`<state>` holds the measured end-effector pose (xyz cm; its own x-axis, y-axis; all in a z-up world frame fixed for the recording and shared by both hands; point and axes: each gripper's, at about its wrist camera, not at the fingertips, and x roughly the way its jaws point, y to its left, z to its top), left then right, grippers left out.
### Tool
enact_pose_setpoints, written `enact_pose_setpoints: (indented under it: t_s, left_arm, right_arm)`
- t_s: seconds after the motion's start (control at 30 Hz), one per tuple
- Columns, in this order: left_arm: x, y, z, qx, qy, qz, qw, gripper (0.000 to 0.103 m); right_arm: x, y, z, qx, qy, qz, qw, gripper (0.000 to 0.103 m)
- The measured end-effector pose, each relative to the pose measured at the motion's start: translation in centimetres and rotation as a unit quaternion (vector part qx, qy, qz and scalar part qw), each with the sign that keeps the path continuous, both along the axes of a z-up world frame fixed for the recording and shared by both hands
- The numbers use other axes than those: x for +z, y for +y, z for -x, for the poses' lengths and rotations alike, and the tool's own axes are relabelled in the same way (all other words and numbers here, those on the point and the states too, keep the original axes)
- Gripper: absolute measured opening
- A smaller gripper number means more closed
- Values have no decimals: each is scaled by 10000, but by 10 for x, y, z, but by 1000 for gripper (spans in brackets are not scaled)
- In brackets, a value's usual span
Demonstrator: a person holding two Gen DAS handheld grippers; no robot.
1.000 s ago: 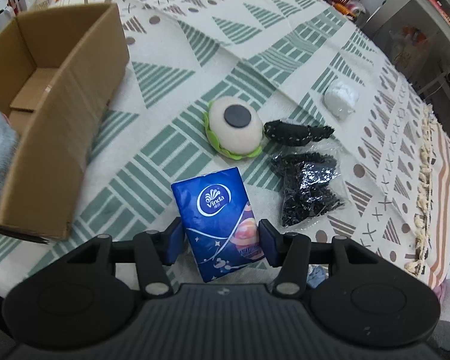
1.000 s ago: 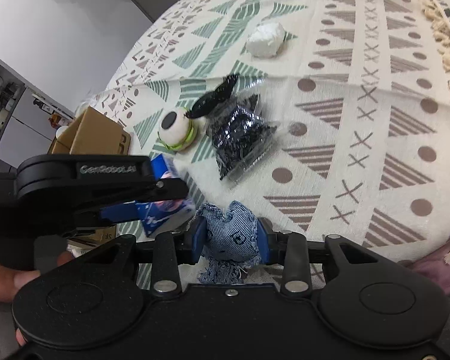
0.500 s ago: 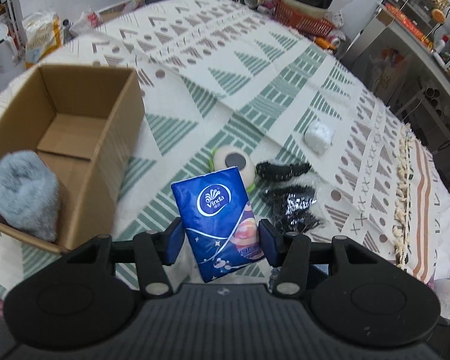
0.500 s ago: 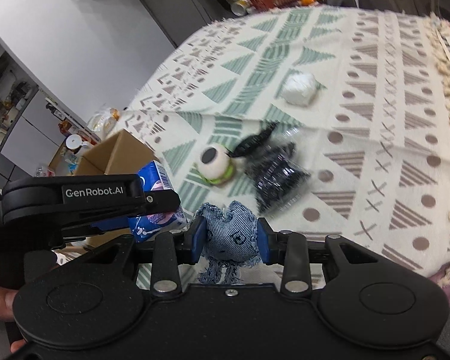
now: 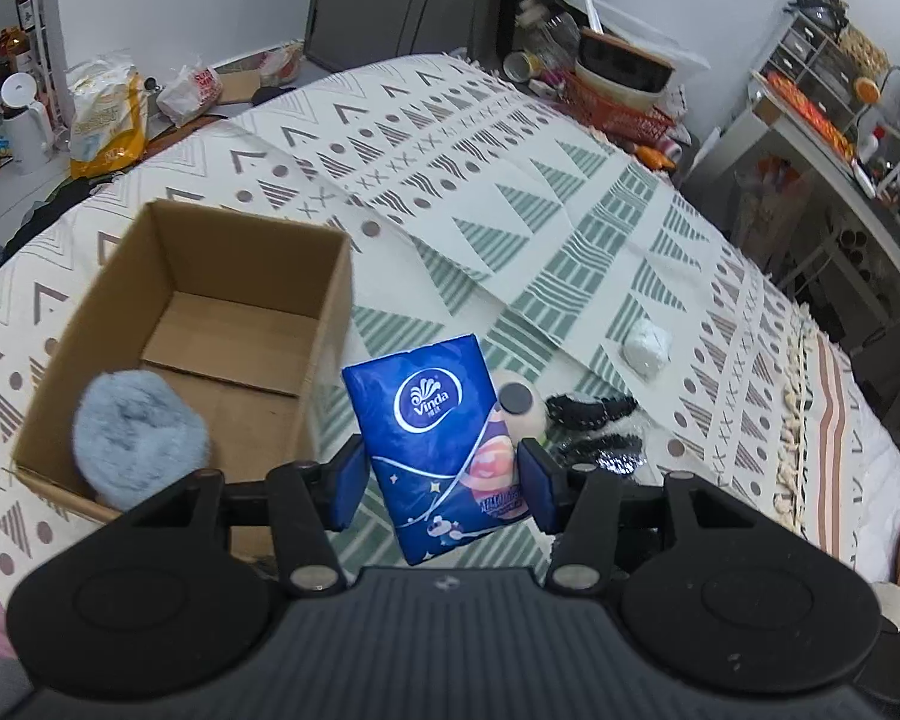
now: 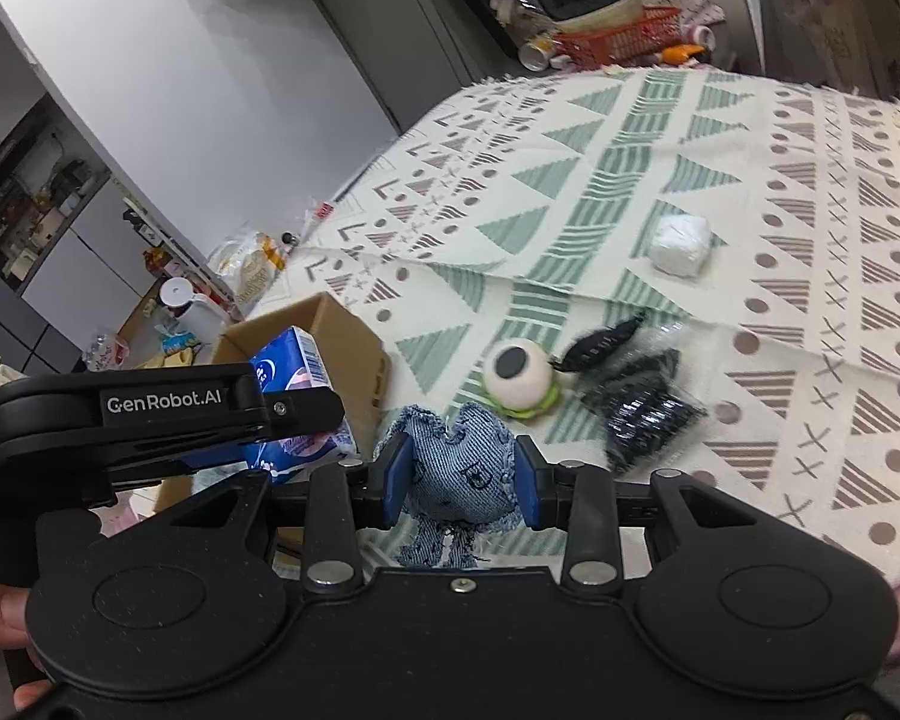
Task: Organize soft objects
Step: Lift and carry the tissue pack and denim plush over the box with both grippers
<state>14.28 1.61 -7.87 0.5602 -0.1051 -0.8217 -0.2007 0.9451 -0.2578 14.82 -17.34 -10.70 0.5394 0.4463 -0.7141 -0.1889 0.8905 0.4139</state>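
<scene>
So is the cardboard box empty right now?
No, a grey fluffy ball already sits inside the cardboard box, at its near end.

Left wrist view: high above the patterned cloth [image 5: 510,192], tilted down, box [image 5: 210,324] at 9 o'clock. Right wrist view — lower, nearer. Shared: burger toy [image 6: 519,381], white bundle [image 6: 681,245] — toward 1 o'clock.

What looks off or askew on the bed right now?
The blue Vinda tissue pack sits tilted in the left gripper, its top leaning left. The patterned cream bedspread has a raised fold crossing it. Nothing looks spilled or damaged; the grey fluffy ball sits in the open cardboard box.
</scene>
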Motion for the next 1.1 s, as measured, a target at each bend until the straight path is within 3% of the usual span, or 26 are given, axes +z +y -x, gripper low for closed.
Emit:
enact_pose_setpoints:
  t_s: [0.5,1.1]
  left_arm:
    - [16,67,10,409,-174,82,9990,52]
    - [9,131,12,824,-175,219,9962,52]
  right_arm:
    - [18,53,-5,274,-230,-119,9993,35]
    - [19,116,-13,623,-169,-90,9979,35]
